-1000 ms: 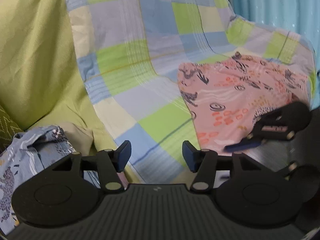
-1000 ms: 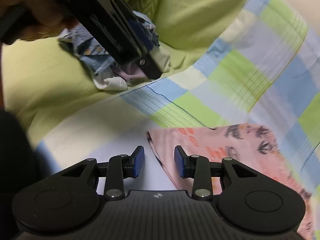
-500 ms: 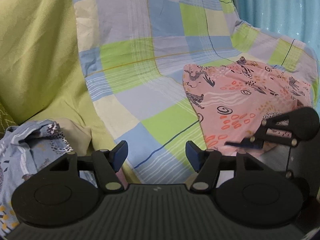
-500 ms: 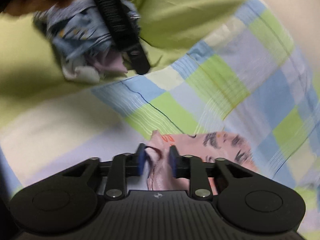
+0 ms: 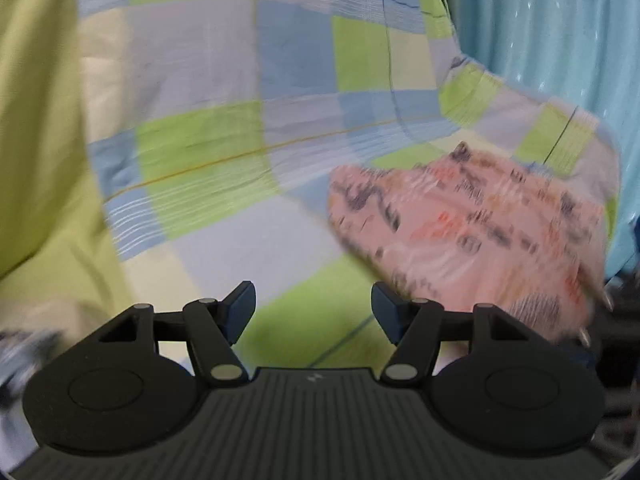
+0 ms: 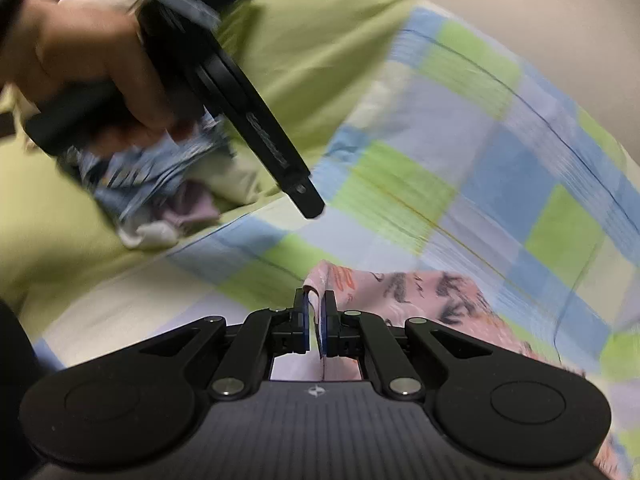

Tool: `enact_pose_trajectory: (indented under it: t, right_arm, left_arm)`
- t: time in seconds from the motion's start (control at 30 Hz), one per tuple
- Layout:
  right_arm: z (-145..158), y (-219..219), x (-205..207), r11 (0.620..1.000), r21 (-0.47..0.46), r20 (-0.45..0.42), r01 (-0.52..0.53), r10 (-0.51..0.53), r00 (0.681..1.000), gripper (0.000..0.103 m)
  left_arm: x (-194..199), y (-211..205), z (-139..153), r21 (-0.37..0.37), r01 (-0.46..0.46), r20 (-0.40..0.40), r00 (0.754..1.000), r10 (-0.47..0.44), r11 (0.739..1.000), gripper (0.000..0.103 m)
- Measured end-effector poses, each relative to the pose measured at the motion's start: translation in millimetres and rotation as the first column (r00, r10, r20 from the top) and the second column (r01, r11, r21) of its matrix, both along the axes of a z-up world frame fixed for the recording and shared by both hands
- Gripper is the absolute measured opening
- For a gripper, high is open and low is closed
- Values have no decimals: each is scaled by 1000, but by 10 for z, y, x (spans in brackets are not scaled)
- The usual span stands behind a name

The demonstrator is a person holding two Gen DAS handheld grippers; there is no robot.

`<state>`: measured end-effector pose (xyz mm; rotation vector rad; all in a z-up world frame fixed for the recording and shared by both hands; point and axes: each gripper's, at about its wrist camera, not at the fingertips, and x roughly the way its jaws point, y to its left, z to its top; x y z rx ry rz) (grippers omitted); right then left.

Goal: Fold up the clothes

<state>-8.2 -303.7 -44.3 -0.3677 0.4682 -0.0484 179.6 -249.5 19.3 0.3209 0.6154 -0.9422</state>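
Pink patterned garment (image 6: 420, 296) lies on the checked sheet (image 5: 240, 128) that covers the bed or sofa, toward the right of the left wrist view (image 5: 472, 232) and directly ahead of the right gripper (image 6: 315, 330). That gripper is clenched on the garment's near-left edge, with a lip of pink cloth pinched between its blue pads and raised a little off the sheet. The rest of the piece looks spread out in a fairly flat, roughly rectangular shape; whether it has already been doubled over once cannot be told, since both views are smeared by motion. The left gripper (image 5: 313, 314) is released, its fingers wide apart with only sheet between them, and it is near the garment's left edge without touching it. In the right wrist view the left hand (image 6: 92, 64) holds that tool above a crumpled heap of blue printed clothes (image 6: 152, 176) resting on the green cover (image 6: 320, 52) at the far left. Judging from this, the work is at an early or middle stage: one corner of the pink piece is secured, the fold itself is not yet made, and the rumpled heap has not been folded.
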Motion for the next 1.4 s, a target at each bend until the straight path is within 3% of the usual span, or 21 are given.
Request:
enact_pose_trajectory:
  t: [0.17,0.23,0.3,0.43,0.53,0.6,0.63,0.77,0.9,1.0,1.13,1.4]
  right_arm:
    - [137,-253,-162,997,63,43,34,-37,998,3]
    - [151,-352,-200,996,85,47,35,-39,998,3]
    - [143,-433,-249,994,109,51,28,-34,998,3]
    - [87,-594,-356,990,140,52,18,-25,998,3]
    - [19,-725,-393,985,169,47,23,-32,998,3]
    - [-22,-809,-411,980,198,42,26,-35,998,3]
    - [-40,-829,-417,978,206,42,28,-37,998,3]
    - [-107,-827,-439,977,210,33,24,-32,999,3]
    - [-127,-715,-434,987,159,10,20,-22,1000,3]
    - [-37,-712,-354,983,181,-14,41,-39,999,3]
    - [-76,-873,-162,967,247,-43,62,-53,998,3]
    - [-148,-1267,318,896,416,-250,158,-54,967,4]
  left_arm:
    - [518,-737,-72,-2,14,-107,994,-14,1000,58]
    - [804,-1041,-190,2,18,-173,985,-17,1000,54]
    - [1029,-1329,-332,17,19,-209,978,-15,1000,44]
    - [1354,-1776,-601,54,44,-257,966,-29,998,36]
    - [1434,-1991,-765,105,79,-262,964,-49,991,26]
    - [1412,-2030,-776,117,90,-223,973,-62,989,6]
    - [1412,-2034,-770,115,91,-228,972,-63,989,1]
    - [1266,-2047,-662,161,75,-147,988,-51,984,0]
    - [1109,-2131,-536,206,99,-86,993,-83,973,0]
    - [1063,-2175,-531,244,113,-64,993,-101,963,0]
    - [1093,-2171,-595,255,137,-59,990,-126,957,0]
    - [1185,-2226,-644,302,171,-93,984,-150,938,0]
